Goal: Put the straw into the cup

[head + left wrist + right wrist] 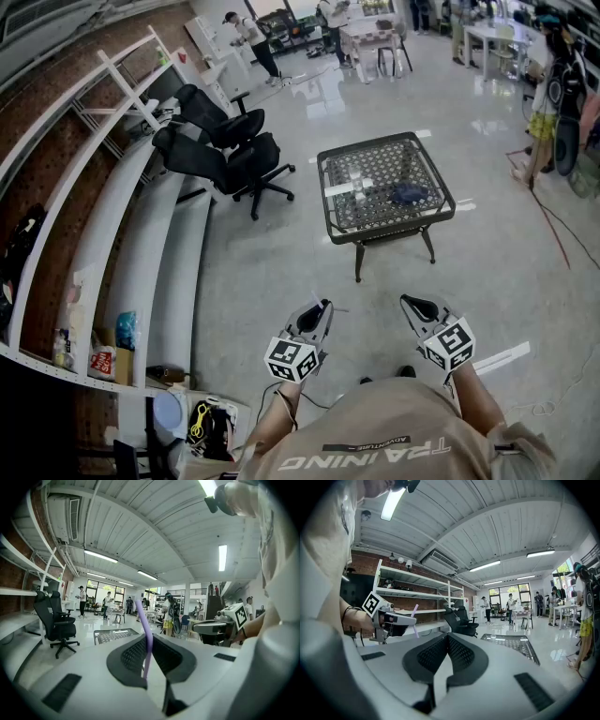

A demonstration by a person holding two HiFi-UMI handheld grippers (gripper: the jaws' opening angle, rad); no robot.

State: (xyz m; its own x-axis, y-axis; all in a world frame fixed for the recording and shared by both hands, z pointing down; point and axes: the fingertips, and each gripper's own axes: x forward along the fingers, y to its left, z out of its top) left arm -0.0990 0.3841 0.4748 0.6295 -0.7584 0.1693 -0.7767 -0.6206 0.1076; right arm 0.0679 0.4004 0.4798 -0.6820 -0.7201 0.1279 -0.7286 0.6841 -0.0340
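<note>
White shelving is fitted along the brick wall at the far left, and two black office chairs are parked beside it on the pale glossy floor. The left claw is held low, close to the person's body, with its marker cube toward the camera. In the left gripper view, its jaws are seen clamped on the purple straw. The straw is gripped near its lower end. It stands almost upright and leans slightly to the left above the jaw tips. A black desk with a metal mesh top is located ahead of both claws and well apart from them. A clear cup can be made out faintly near the middle of the mesh top, with a dark blue item to its right. The straw is therefore carried in the left claw and is well apart from the cup. The right claw is held level with the left one. In the right gripper view, its jaws are shown pressed together with nothing between them. Several people are visible at the far end of the hall.
</note>
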